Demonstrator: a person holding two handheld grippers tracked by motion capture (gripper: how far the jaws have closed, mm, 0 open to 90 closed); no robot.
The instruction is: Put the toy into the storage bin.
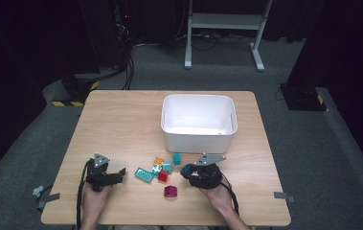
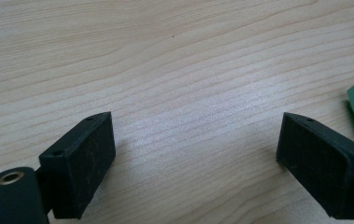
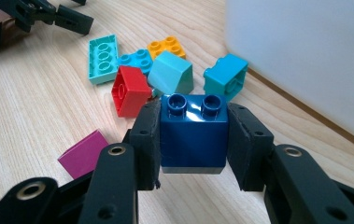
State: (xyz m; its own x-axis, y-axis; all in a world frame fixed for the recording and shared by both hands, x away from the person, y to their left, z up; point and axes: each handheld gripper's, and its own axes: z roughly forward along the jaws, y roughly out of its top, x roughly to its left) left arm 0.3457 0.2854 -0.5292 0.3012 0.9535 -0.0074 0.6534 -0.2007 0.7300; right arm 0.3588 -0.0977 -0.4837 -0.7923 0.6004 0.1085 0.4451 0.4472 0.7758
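Bright, even light on the table [image 1: 121,124]; dark surroundings; close views slightly soft.

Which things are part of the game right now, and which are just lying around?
In the job:
- dark blue block, clamped in the right tongs
- white tub, close by, nothing visible inside
- left tongs, open over bare table

Just lying about:
- red block
- purple block
- orange block
- flat mint block
- other teal and blue blocks
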